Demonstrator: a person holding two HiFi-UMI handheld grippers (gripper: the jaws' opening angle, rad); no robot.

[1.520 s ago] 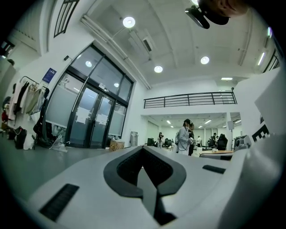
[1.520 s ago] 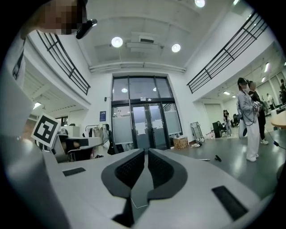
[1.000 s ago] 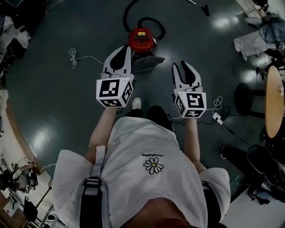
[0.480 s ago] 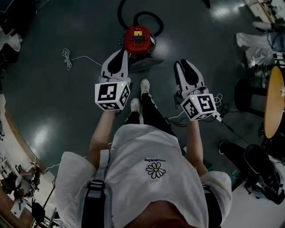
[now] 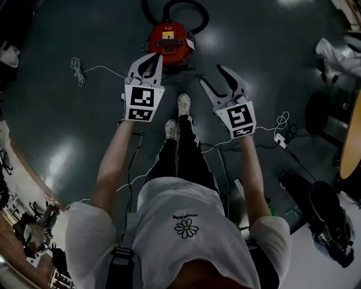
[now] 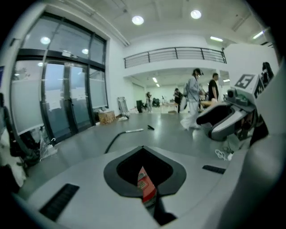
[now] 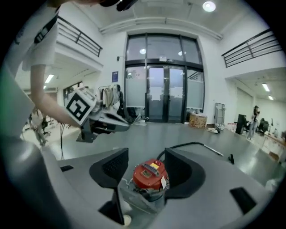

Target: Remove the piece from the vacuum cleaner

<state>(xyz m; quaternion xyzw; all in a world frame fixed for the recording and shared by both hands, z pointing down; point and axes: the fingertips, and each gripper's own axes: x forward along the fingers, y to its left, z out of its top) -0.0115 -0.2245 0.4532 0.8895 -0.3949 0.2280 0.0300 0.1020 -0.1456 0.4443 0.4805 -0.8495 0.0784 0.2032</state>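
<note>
A red canister vacuum cleaner (image 5: 169, 38) sits on the dark floor, with its black hose (image 5: 186, 7) looping behind it. A grey part (image 7: 136, 197) lies against its near side. My left gripper (image 5: 148, 59) hovers just short of the vacuum's left front with its jaws shut and empty. Through their slit in the left gripper view (image 6: 143, 150) shows a strip of the red body (image 6: 145, 188). My right gripper (image 5: 213, 74) hangs to the vacuum's right front. Its jaws are opening and hold nothing. In the right gripper view (image 7: 146, 154) the vacuum (image 7: 149, 173) lies beyond them.
The person's white shoes (image 5: 181, 104) stand right below the vacuum in the head view. A coiled white cord (image 5: 76, 68) lies at left and a power strip with cables (image 5: 279, 136) at right. A stool (image 5: 318, 113), a round table edge (image 5: 352, 135) and a black bag (image 5: 327, 214) are further right.
The person has stepped toward the vacuum, so both grippers are now closer to it. The right gripper's jaws have spread apart. The left jaws look the same.
</note>
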